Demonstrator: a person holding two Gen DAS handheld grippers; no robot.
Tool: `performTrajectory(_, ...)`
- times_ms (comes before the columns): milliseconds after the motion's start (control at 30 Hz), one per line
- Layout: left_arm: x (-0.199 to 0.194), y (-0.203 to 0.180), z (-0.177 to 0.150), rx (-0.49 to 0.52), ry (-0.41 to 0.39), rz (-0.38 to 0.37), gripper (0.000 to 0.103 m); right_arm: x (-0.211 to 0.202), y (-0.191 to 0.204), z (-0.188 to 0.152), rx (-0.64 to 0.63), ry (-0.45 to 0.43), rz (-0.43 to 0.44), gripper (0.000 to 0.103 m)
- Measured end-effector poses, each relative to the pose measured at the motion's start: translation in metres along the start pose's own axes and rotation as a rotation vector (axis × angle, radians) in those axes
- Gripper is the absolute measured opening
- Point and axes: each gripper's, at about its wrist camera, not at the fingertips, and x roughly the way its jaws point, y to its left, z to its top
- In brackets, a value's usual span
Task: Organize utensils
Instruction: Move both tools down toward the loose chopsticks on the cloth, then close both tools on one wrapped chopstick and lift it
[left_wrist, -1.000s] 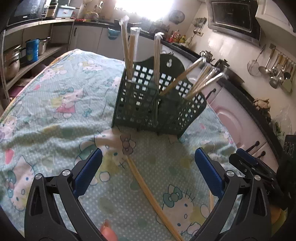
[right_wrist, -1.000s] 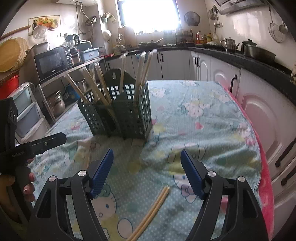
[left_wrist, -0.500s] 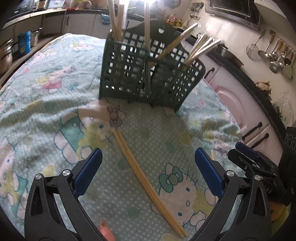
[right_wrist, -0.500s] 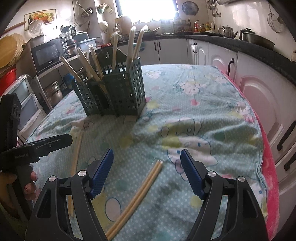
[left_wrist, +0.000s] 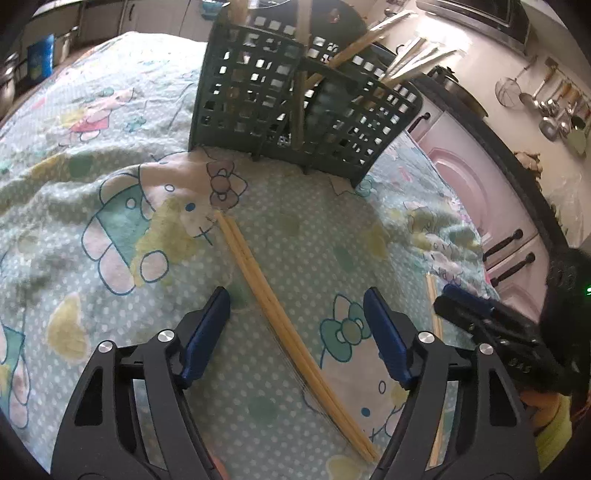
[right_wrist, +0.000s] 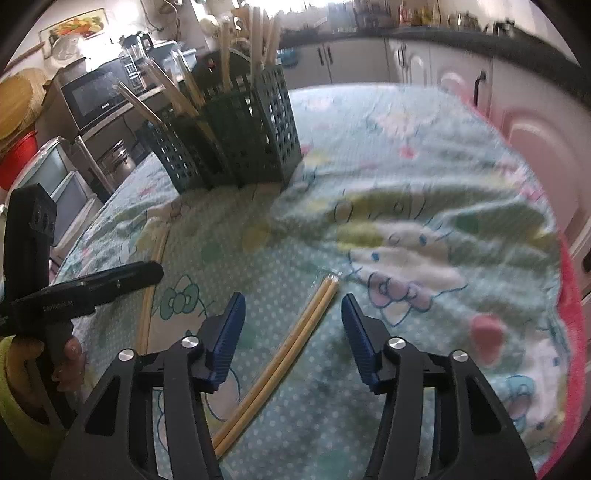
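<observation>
Left gripper (left_wrist: 297, 315), black frame with ribbed blue pads: jaws spread, nothing pinched. A pair of pale wooden chopsticks (left_wrist: 280, 314) lies flat between the jaws, running diagonally on the quilted, dotted cartoon-print tablecloth (left_wrist: 110, 184). Ahead of the jaws stands the dark green perforated plastic utensil holder (left_wrist: 295, 110), holding upright sticks. Right gripper (right_wrist: 293, 317): jaws likewise spread, empty. A second pair of yellowish chopsticks (right_wrist: 291, 347), side by side, lies between these jaws, tips pointing forward.

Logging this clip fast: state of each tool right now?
Left tool: open, empty, straddling the chopstick pair.
Right tool: open, empty, over the second chopstick pair.
</observation>
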Motion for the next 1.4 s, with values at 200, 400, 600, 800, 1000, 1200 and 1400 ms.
performTrajectory(200, 0.005, 0.013, 0.013, -0.055, 0.025, -0.04, 0.06, 0.012, -0.008, 0.007, 0.038, 0.043, 0.041, 0.044)
performTrajectory(400, 0.014, 0.022, 0.032, -0.101, 0.044, -0.042, 0.052, 0.021, -0.012, 0.017, 0.056, 0.056, 0.064, 0.039)
performTrajectory(600, 0.024, 0.022, 0.046, -0.094, 0.062, 0.0, 0.043, 0.027, -0.018, 0.025, 0.073, 0.069, 0.075, 0.019)
performTrajectory(800, 0.031, 0.011, 0.054, -0.011, 0.082, 0.095, 0.033, 0.03, -0.014, 0.031, 0.063, 0.075, 0.101, 0.011)
performTrajectory(1000, 0.035, 0.007, 0.057, 0.03, 0.075, 0.154, 0.018, 0.029, -0.006, 0.037, 0.055, 0.073, 0.155, 0.009)
performTrajectory(1200, 0.029, 0.018, 0.06, 0.005, 0.063, 0.142, 0.006, 0.02, 0.011, 0.046, 0.008, 0.053, 0.181, 0.008)
performTrajectory(1400, 0.003, 0.027, 0.065, -0.021, 0.007, 0.077, 0.004, 0.003, 0.026, 0.055, -0.038, 0.013, 0.19, 0.007)
